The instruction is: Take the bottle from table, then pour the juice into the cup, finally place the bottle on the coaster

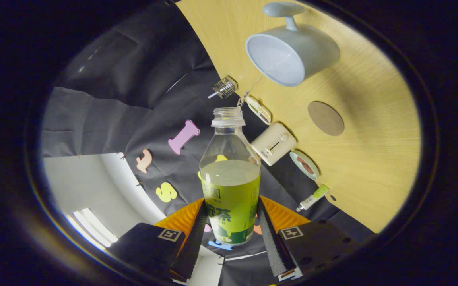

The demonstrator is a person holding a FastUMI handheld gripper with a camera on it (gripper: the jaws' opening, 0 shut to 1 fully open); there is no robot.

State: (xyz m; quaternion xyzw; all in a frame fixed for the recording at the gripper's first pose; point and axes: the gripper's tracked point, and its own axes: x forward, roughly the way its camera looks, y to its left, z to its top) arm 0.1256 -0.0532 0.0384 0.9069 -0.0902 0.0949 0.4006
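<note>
Gripper view: the open bottle (230, 178) is clamped between both fingers of the gripper (231, 222), lifted and tilted toward the cup (290, 55). Juice remains inside; pouring is judged underway or imminent. The coaster (326, 118) is not yet used.

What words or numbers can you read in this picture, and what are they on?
Label on the bottle: printed characters, partly hidden by the tool, whose fingers press on both its sides; nothing reads surely.
Square marker on the tool: a pattern, no words.
White box and small tube at the table edge: print too small to read.
Cup and coaster: no text.
</note>
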